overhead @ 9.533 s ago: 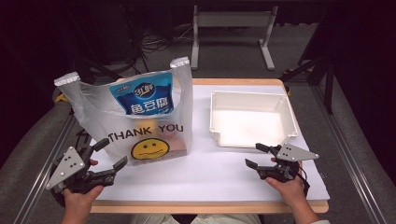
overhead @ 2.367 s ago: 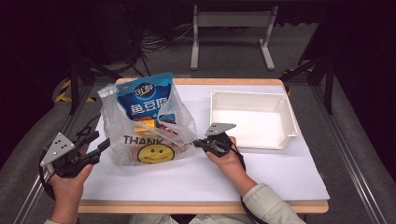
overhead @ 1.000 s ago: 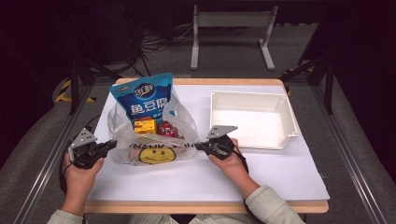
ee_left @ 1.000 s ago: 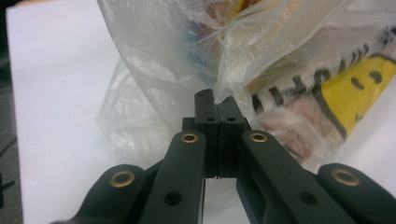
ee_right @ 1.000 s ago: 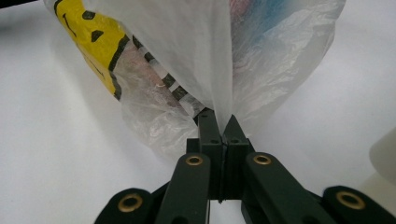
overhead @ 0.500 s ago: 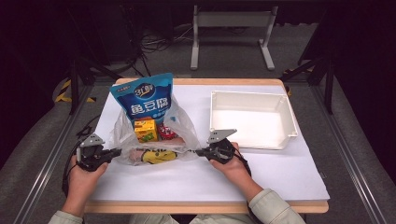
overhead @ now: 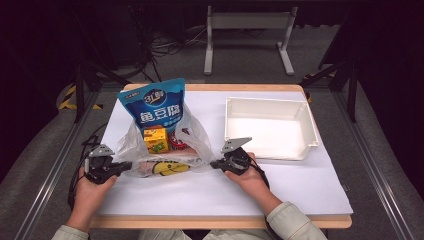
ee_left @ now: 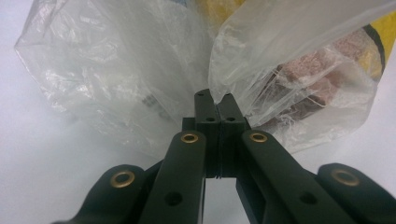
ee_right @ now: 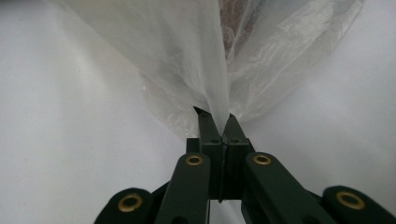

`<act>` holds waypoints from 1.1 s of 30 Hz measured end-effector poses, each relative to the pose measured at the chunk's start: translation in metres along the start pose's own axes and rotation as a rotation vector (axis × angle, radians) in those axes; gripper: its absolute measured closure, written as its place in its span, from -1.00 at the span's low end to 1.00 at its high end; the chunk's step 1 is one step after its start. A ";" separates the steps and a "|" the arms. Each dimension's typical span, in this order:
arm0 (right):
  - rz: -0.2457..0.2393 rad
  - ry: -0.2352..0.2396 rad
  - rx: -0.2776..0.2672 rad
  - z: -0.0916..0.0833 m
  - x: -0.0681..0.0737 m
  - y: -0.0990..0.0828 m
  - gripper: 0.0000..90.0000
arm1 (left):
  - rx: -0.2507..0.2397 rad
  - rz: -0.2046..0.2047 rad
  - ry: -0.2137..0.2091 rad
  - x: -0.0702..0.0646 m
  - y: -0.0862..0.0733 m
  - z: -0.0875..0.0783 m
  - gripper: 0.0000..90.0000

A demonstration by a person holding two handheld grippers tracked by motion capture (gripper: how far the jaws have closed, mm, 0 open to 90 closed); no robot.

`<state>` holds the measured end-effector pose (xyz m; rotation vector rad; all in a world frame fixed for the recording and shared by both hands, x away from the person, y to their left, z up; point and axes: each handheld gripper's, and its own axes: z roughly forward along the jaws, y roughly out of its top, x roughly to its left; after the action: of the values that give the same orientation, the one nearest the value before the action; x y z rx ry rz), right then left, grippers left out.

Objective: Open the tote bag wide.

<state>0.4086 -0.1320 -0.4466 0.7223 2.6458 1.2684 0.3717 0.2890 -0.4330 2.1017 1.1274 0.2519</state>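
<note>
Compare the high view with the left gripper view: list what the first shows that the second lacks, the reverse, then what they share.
High view alone: the blue snack pouch and yellow carton standing in the plastic bag, the white tray to its right, the right claw pinching the bag's other edge.

Left gripper view alone: close up, the jaws pressed together on the thin film, with a brownish pack behind the plastic.

Both: the left claw shut on the plastic bag, resting on the white table.
</note>
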 end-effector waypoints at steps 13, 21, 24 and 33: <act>-0.015 0.010 -0.015 -0.002 0.005 0.003 0.99 | -0.094 0.004 -0.031 -0.003 -0.001 -0.014 0.72; -0.033 0.024 -0.055 -0.010 0.011 0.011 0.99 | -0.201 0.060 -0.004 -0.022 0.002 -0.036 0.36; -0.033 0.026 -0.063 -0.012 0.012 0.011 0.99 | -0.208 0.066 0.012 -0.025 0.003 -0.039 0.35; -0.029 0.026 -0.076 -0.015 0.011 0.011 0.99 | -0.313 0.100 0.014 -0.044 0.007 -0.068 0.35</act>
<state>0.3981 -0.1312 -0.4275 0.6587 2.6019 1.3719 0.3177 0.2857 -0.3724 1.8807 0.9245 0.4611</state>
